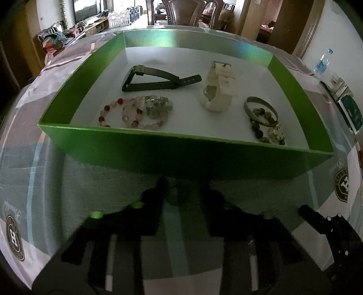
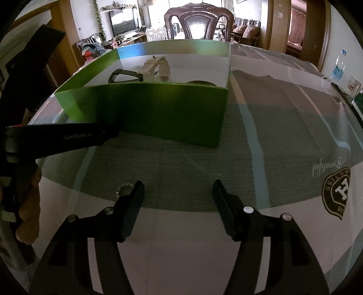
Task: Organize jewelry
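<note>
A green box [image 1: 158, 149] with a white floor holds a black watch [image 1: 156, 79], a white watch [image 1: 217, 90], pink bead bracelets [image 1: 136, 113], a silver bangle [image 1: 261, 109] and a dark bead bracelet [image 1: 267, 131]. My left gripper [image 1: 187, 192] hovers over the tablecloth just in front of the box's near wall. It is blurred, its fingers stand apart, and I cannot make out the dim smudge between them. My right gripper [image 2: 178, 188] is open over the cloth with nothing between its fingers. A small pale beaded ring [image 2: 124, 187] lies by its left finger.
The table wears a grey and white cloth with crest logos [image 2: 338, 192]. A water bottle [image 1: 322, 61] and cards [image 1: 349, 109] stand at the right edge. A dark wooden chair [image 2: 199, 20] is behind the table. A hand [image 2: 27, 215] holds the left tool.
</note>
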Demonstrator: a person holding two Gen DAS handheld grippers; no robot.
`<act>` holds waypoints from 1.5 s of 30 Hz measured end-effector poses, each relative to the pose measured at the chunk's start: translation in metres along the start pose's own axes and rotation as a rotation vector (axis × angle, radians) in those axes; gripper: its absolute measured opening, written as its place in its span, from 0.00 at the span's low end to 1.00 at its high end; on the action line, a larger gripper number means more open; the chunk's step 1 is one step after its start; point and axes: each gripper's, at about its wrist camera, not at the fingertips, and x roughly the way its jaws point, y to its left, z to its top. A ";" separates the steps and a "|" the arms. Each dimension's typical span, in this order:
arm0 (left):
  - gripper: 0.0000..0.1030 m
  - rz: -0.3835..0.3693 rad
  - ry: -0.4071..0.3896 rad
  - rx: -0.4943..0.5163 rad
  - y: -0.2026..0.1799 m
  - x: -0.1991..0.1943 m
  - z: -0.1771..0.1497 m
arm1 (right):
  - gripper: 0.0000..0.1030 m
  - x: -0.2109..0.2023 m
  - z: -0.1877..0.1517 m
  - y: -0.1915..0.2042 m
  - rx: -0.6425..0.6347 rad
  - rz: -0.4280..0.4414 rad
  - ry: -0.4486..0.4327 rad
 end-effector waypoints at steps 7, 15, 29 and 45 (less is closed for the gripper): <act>0.14 -0.031 0.025 0.030 -0.006 -0.009 -0.017 | 0.60 -0.004 -0.004 -0.002 0.025 0.029 -0.005; 0.44 -0.053 0.032 0.037 -0.007 -0.026 -0.034 | 0.60 -0.009 -0.006 0.017 -0.043 0.070 -0.024; 0.53 -0.081 0.032 -0.040 0.009 -0.033 -0.046 | 0.21 -0.003 -0.009 0.028 -0.107 -0.034 -0.041; 0.39 0.073 -0.034 0.047 -0.016 -0.021 -0.044 | 0.36 -0.004 -0.004 0.013 -0.063 -0.050 -0.042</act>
